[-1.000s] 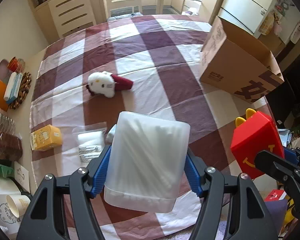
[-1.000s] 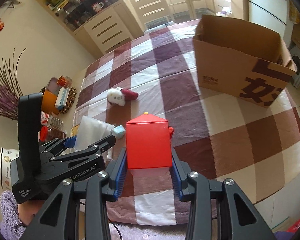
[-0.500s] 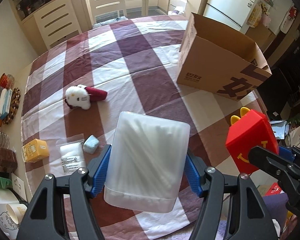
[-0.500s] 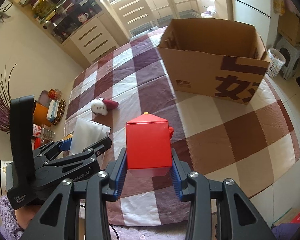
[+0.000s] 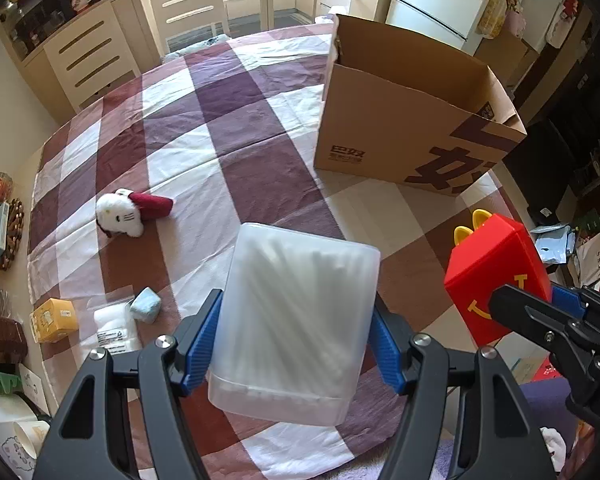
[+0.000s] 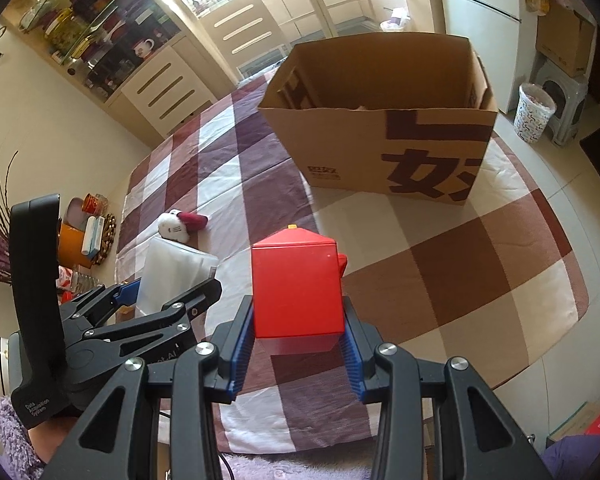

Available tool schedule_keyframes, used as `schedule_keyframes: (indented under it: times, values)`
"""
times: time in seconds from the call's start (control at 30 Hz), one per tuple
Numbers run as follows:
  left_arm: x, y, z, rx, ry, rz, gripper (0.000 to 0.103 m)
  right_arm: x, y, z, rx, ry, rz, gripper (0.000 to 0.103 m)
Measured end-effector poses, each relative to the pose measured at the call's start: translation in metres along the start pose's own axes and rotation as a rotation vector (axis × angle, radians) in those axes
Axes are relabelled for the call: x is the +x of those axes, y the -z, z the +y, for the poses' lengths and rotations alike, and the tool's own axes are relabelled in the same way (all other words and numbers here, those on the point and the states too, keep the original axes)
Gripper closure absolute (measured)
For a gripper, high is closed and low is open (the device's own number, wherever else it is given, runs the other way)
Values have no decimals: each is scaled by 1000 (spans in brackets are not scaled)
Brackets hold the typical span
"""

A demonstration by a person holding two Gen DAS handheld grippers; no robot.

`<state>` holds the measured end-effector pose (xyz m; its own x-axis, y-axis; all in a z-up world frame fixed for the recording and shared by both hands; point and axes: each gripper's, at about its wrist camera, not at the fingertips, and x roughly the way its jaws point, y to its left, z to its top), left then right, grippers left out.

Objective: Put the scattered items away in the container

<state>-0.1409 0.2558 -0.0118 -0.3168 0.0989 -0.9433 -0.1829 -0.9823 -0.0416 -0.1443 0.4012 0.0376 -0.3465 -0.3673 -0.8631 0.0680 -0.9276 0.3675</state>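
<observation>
My left gripper [image 5: 292, 344] is shut on a translucent white plastic box of cotton swabs [image 5: 296, 320], held above the checked tablecloth. My right gripper [image 6: 298, 334] is shut on a red toy box [image 6: 296, 292] with yellow handles; in the left wrist view that red box [image 5: 500, 272] hangs at the right. The open cardboard box [image 5: 412, 128] stands on the table ahead and to the right; from the right wrist it [image 6: 384, 148] is straight ahead. On the cloth lie a white plush cat [image 5: 120, 216], a small blue lump [image 5: 146, 310], a clear packet [image 5: 114, 326] and a yellow carton [image 5: 54, 320].
Cups, jars and a coaster [image 5: 14, 232] crowd the left table edge. A cabinet [image 5: 92, 56] and chair [image 5: 188, 4] stand beyond the far edge. A stool and patterned bin [image 6: 534, 114] sit on the floor right of the cardboard box.
Both grippers have carried their boxes to the right, toward the cardboard box, which now looms larger. The plush cat and small items have slid left in view. Both grips are unchanged.
</observation>
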Motion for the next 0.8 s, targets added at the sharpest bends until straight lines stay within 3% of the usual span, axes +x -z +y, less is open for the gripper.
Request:
schedule_keyframes:
  times: [0.8]
  values:
    - [32,-24,-63,105,19,43,35,-6,-16,-63,76,29,-2,63]
